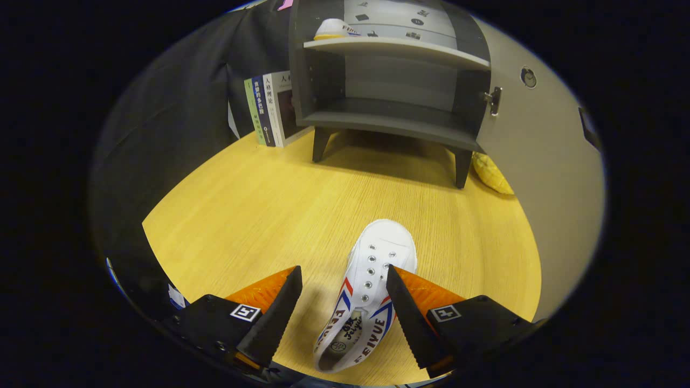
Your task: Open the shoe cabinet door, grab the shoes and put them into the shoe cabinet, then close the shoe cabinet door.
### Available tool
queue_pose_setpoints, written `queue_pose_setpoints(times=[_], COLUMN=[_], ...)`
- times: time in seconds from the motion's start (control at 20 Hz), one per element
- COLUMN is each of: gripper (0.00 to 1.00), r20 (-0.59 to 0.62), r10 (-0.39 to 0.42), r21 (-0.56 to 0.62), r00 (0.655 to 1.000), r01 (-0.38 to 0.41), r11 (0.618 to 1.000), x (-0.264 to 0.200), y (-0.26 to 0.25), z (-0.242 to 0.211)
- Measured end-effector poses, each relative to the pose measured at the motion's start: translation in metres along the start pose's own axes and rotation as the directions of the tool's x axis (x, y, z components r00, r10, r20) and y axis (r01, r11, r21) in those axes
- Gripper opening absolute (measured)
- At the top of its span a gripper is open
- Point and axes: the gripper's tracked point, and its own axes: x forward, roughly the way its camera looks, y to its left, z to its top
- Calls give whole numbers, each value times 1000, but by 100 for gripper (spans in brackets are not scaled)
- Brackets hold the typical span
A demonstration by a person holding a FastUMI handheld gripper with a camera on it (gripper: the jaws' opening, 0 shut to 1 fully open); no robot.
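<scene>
A white canvas shoe (372, 285) with red and blue stripes lies on the wooden table (259, 215), toe pointing away toward the cabinet. My gripper (343, 275) is open, its two fingers spread on either side of the shoe's laced middle; the right finger (404, 307) is close against the shoe's side, the left finger (277, 312) stands apart from it. Beyond, the dark grey shoe cabinet (388, 70) stands with its door (539, 161) swung open to the right. A second white shoe (334, 29) rests on the cabinet's upper shelf; the lower shelf is bare.
Several books (272, 108) lean upright left of the cabinet. A yellow object (491, 173) lies behind the cabinet's right leg by the open door. Black cloth borders the table on the left.
</scene>
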Motion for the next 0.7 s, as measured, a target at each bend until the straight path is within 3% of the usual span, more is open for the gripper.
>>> queue_pose_setpoints(times=[0.2,0.3,0.45,0.5,0.6,0.7], gripper=[94,78,55,48,8,2], r20=[-82,-97,-126,-134,-124,-98], r10=[-10,-63,-16,-15,-17,-10], r21=[-27,-88,-118,-76,-40,-33], r00=[997,993,992,991,992,995], r01=[8,54,1,4,12,7], r11=[1000,995,993,997,999,999], x=[1,2,3,5,3,1], y=[3,-7,-1,-2,2,1], z=[-6,-4,-9,-13,-13,-11])
